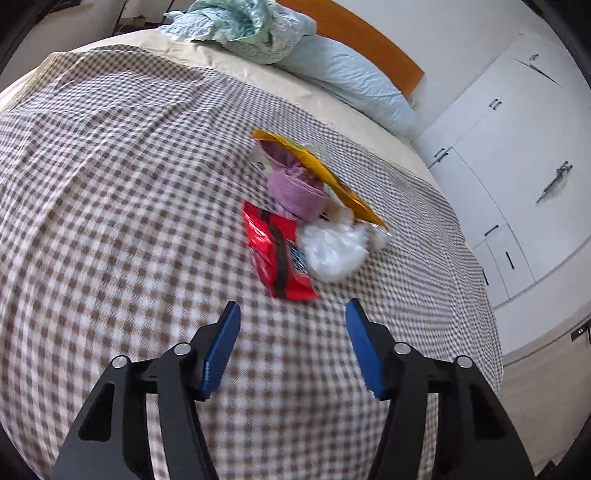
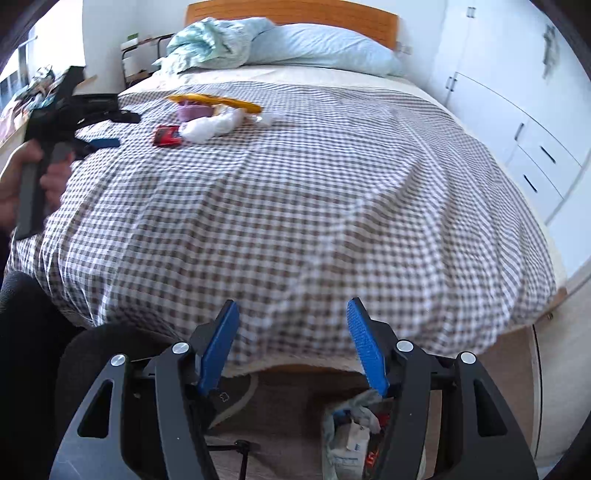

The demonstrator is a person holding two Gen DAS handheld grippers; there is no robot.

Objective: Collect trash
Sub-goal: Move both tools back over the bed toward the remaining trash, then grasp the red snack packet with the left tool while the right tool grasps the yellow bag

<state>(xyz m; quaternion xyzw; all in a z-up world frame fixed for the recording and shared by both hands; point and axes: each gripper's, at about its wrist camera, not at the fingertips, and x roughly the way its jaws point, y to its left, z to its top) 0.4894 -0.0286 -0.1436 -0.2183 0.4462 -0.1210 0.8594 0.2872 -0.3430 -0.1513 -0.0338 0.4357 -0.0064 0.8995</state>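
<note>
A small heap of trash lies on the checked blanket (image 1: 122,192): a red wrapper (image 1: 275,251), crumpled white plastic (image 1: 332,253), a purple cup-like piece (image 1: 297,194) and a yellow packet (image 1: 327,177). My left gripper (image 1: 292,306) hovers just short of the red wrapper, open, with nothing between its blue pads. In the right wrist view the same red wrapper (image 2: 168,136), white plastic (image 2: 210,127) and yellow packet (image 2: 218,100) lie far off at the upper left, with the left gripper (image 2: 118,130) beside them in a hand (image 2: 22,177). My right gripper (image 2: 293,304) is open and empty over the bed's foot.
A bag of collected rubbish (image 2: 351,435) sits on the floor under my right gripper. A light blue pillow (image 2: 325,46) and bundled bedding (image 2: 207,42) lie at the wooden headboard (image 2: 295,14). White cupboards (image 1: 509,155) stand along the right side of the bed.
</note>
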